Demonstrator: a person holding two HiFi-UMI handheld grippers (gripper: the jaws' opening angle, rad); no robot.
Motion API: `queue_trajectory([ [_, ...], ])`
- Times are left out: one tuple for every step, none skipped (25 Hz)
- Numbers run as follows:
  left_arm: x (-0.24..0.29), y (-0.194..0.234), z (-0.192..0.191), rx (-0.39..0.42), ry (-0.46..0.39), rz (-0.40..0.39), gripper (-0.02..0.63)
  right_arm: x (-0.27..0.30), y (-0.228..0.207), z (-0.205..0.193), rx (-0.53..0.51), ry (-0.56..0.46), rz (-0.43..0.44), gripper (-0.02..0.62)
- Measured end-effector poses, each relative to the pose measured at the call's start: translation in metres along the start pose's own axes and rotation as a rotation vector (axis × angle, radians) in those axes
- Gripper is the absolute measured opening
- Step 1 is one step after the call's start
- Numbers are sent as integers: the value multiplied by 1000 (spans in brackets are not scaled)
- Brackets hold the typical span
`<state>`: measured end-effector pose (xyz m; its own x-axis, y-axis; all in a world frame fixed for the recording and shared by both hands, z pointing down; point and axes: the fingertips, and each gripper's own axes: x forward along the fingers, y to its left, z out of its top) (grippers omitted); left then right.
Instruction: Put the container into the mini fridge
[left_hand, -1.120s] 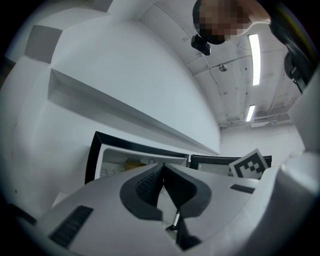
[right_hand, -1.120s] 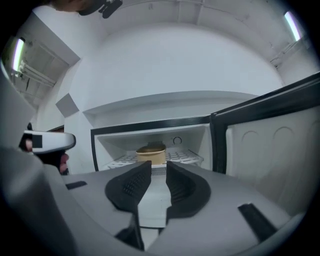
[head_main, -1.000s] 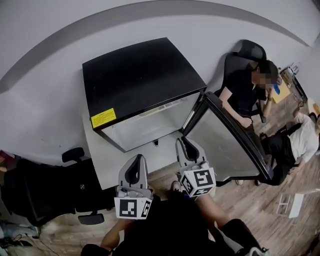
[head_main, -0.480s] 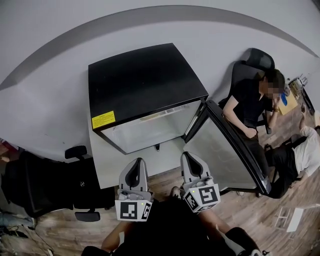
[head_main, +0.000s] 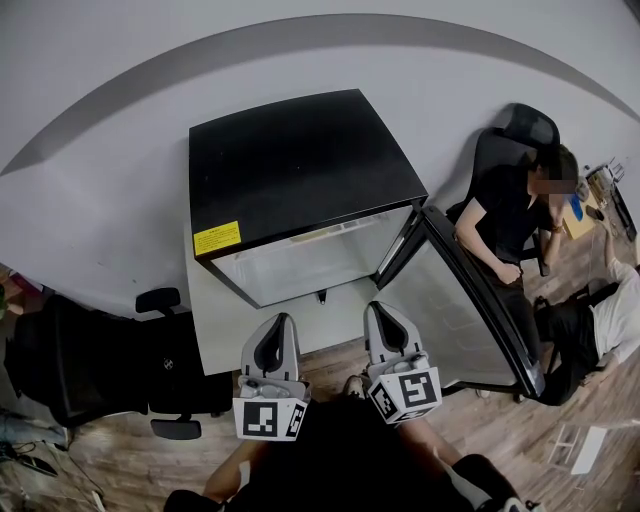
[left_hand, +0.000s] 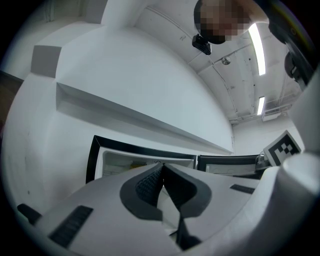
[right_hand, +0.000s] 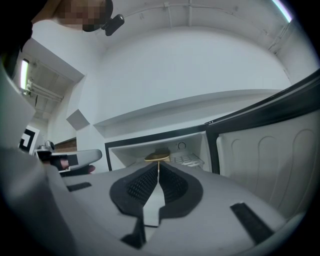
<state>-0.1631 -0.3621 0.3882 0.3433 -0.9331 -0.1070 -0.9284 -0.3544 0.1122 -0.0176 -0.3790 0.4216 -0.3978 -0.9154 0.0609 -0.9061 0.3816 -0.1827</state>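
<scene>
The mini fridge (head_main: 300, 170) is black, and its door (head_main: 470, 300) is swung wide open to the right. In the right gripper view a container with a tan lid (right_hand: 157, 157) sits inside the fridge's white compartment (right_hand: 190, 150), beside a wire shelf. My right gripper (right_hand: 158, 168) is in front of the opening, shut and empty, a short way back from the container. My left gripper (left_hand: 161, 168) also points at the fridge opening (left_hand: 130, 160), shut with nothing in it. In the head view both grippers, left (head_main: 283, 322) and right (head_main: 381, 310), hover side by side below the fridge.
The fridge stands on a white platform (head_main: 215, 320) over a wooden floor. A person sits in a black chair (head_main: 510, 210) just right of the open door, and another person (head_main: 610, 310) is further right. A black office chair (head_main: 100, 370) stands at the left.
My right gripper has drawn back from the fridge opening and now sits level with the left one. The fridge has shifted slightly right in the head view.
</scene>
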Motion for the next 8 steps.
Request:
queue_trajectory([
  [0, 0, 0, 0, 0, 1, 6, 0, 0, 0, 0, 0, 1, 21],
  [1, 0, 0, 0, 0, 1, 6, 1, 0, 0, -1, 1, 2, 21],
  [1, 0, 0, 0, -1, 2, 6, 1, 0, 0, -1, 1, 3, 20],
  [1, 1, 0, 0, -1, 3, 6, 1, -1, 0, -1, 2, 3, 20],
  [2, 1, -1, 0, -1, 4, 6, 2, -1, -1, -1, 2, 3, 20],
  [2, 1, -1, 0, -1, 4, 6, 2, -1, -1, -1, 1, 3, 20],
  [3, 2, -2, -1, 0, 4, 6, 3, -1, -1, 0, 1, 3, 18],
  [3, 2, -2, -1, 1, 4, 6, 3, -2, -1, 0, 0, 3, 18],
])
